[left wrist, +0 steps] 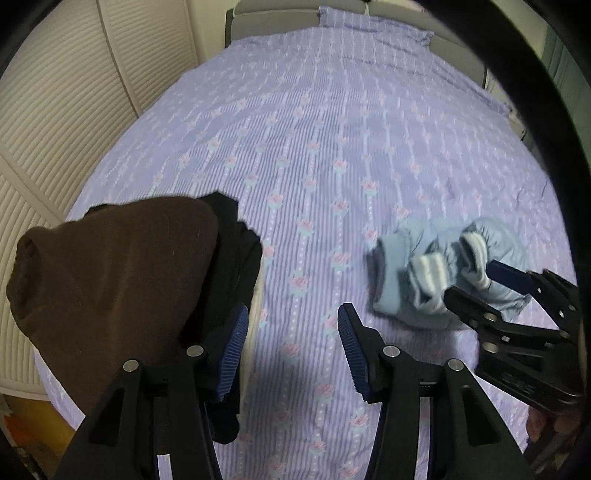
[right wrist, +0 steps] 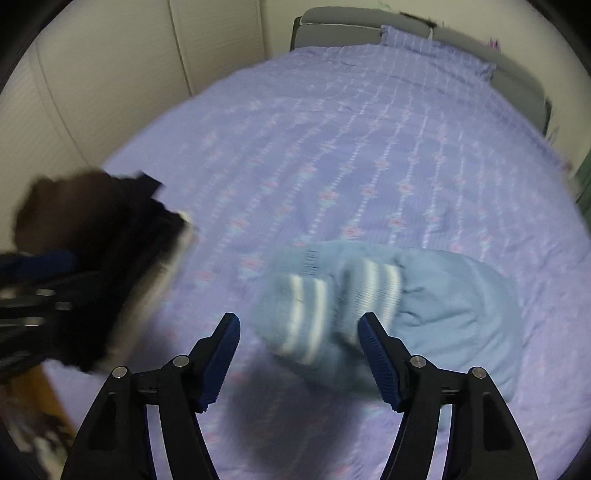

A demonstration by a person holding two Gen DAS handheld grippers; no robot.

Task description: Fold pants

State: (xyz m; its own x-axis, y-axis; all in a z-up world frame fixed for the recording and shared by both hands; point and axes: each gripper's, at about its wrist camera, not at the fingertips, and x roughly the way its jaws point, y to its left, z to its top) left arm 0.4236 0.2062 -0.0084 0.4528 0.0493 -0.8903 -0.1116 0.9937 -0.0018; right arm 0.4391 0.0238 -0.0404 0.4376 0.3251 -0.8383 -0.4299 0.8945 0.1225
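Observation:
Small light-blue padded pants (left wrist: 439, 258) with striped cuffs lie crumpled on the purple bedspread (left wrist: 314, 147). In the right wrist view the pants (right wrist: 436, 295) sit just ahead of my right gripper (right wrist: 299, 354), which is open and empty above their striped cuffs (right wrist: 343, 295). My right gripper also shows in the left wrist view (left wrist: 469, 280), over the pants. My left gripper (left wrist: 291, 347) is open and empty over bare bedspread, left of the pants.
A pile of dark brown and black clothes (left wrist: 122, 273) lies at the bed's left edge, beside my left gripper; it shows blurred in the right wrist view (right wrist: 96, 258). White louvred closet doors (left wrist: 55, 92) stand to the left. A pillow (left wrist: 369, 26) and grey headboard are far off.

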